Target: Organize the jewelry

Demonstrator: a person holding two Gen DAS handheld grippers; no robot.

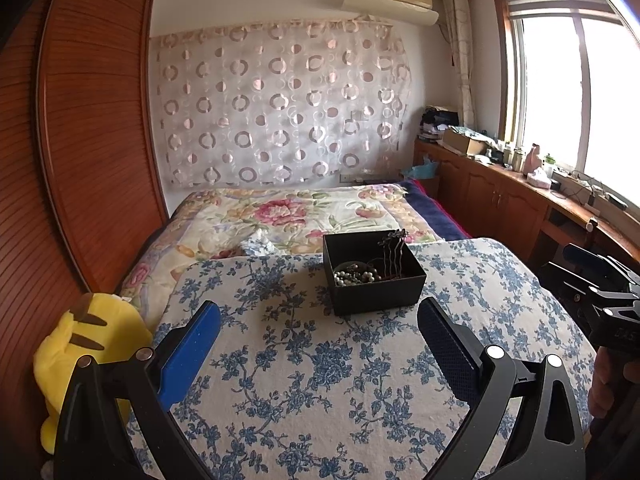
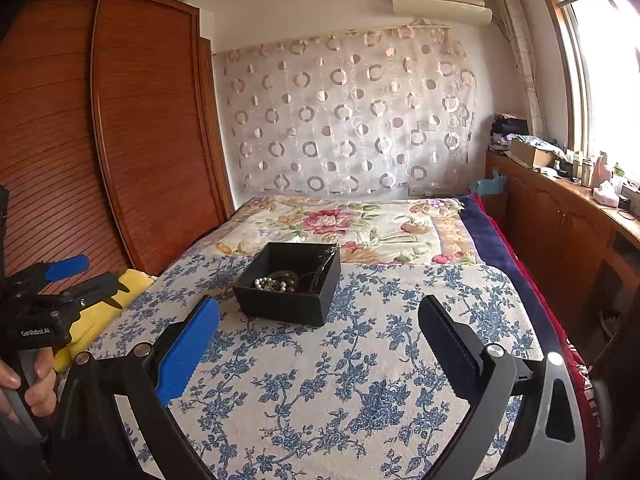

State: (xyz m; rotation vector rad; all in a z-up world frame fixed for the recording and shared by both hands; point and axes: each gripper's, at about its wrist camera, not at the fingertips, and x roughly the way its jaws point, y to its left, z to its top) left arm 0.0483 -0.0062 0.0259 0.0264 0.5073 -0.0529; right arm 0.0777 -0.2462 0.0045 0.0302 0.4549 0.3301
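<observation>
A black open box (image 1: 378, 294) stands on the blue-flowered cloth (image 1: 320, 380). Inside it lie a pearl bead strand (image 1: 356, 277) and a dark hair comb (image 1: 393, 258) leaning upright against the far wall. My left gripper (image 1: 319, 322) is open and empty, just short of the box. In the right wrist view the box (image 2: 286, 304) holds the pearls (image 2: 270, 283) and dark jewelry. My right gripper (image 2: 319, 322) is open and empty, with the box ahead and to the left. The left gripper also shows in the right wrist view (image 2: 84, 276), held by a hand.
A yellow plush toy (image 1: 92, 356) lies at the cloth's left edge. A floral bedspread (image 1: 280, 216) lies beyond the box. A wooden wardrobe (image 1: 80, 140) stands at the left. A cluttered wooden counter (image 1: 520, 184) runs under the window at the right.
</observation>
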